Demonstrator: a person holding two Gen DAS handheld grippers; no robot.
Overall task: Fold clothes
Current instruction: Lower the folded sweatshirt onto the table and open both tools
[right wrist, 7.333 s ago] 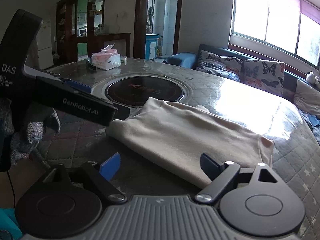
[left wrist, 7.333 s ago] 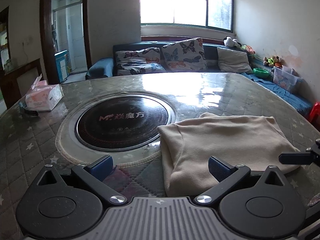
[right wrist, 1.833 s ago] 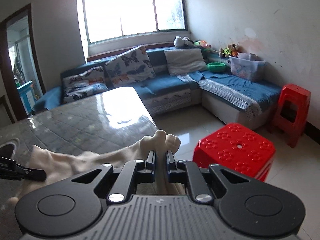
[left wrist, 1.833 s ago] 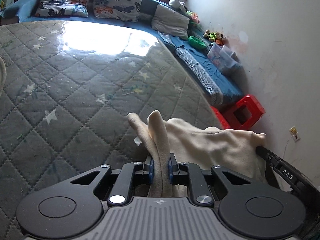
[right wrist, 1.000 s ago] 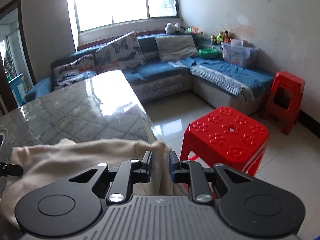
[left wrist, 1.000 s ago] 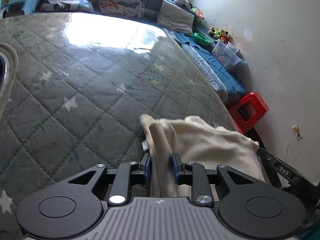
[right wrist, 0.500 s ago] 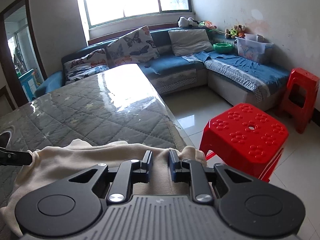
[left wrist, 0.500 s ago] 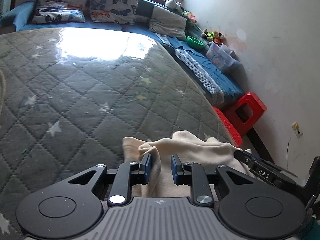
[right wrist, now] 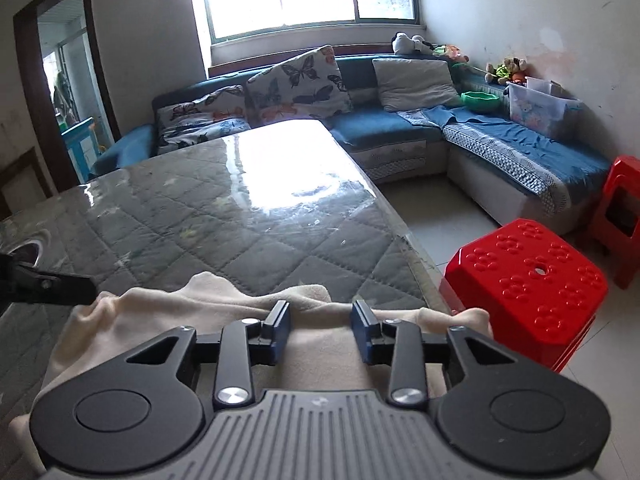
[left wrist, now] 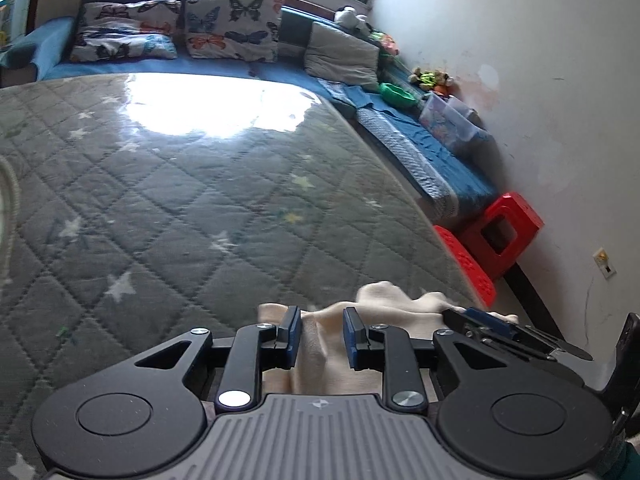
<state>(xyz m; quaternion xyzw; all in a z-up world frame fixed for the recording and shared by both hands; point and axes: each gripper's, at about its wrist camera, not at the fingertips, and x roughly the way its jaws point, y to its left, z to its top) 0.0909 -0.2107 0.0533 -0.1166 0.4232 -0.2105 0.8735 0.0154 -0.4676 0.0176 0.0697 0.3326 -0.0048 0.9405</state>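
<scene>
- L tongs [left wrist: 320,336]: pads apart, cream garment [left wrist: 400,304] lying loose between.
- R tongs [right wrist: 320,330]: apart, over same cloth.
- Garment: bunched at bench [right wrist: 200,220] edge nr red stool [right wrist: 528,280].
- Risk: unheld overhang may slide off; fold slumps.

Ahead of both grippers the quilted surface [left wrist: 192,184] runs bare to its far edge, open to passage. The only thing in the way there is the cream garment [right wrist: 168,312], bunched at the near right corner. Past the right edge, a red stool [right wrist: 528,280] stands close against the surface, and the blue sofa [right wrist: 500,148] closes the far and right sides.
</scene>
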